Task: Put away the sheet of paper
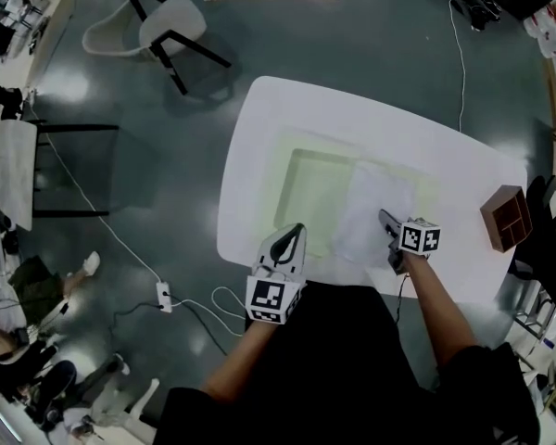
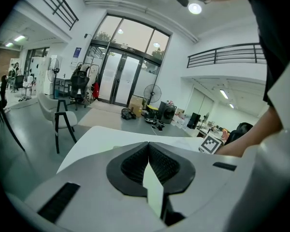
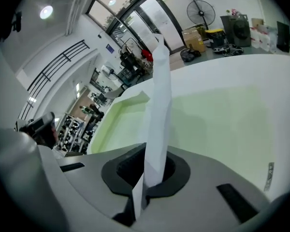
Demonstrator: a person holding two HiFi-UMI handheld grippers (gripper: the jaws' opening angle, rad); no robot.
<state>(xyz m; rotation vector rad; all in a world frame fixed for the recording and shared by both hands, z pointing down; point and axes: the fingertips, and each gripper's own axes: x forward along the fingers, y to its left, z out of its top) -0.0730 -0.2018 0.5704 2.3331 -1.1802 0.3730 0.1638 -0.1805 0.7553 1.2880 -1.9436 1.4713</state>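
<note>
Sheet of paper (image 1: 371,213), centre-right of frame: thin, limp, crease-prone. Jaws of your right gripper (image 1: 387,221) pinch its near edge; your left gripper (image 1: 296,232) clamps the green folder (image 1: 310,188).

The folder (image 1: 315,193) lies in the middle of the table (image 1: 259,156), with the sheet of paper (image 1: 371,211) on its right part. The right gripper (image 1: 389,225) has the sheet's near edge between its jaws. The left gripper (image 1: 290,239) sits to its left, at the folder's near edge. A wooden box (image 1: 505,216) stands at the table's right end. A chair (image 1: 162,31) stands on the floor beyond the table's far left corner, and a power strip (image 1: 164,297) lies on the floor left of the person
</note>
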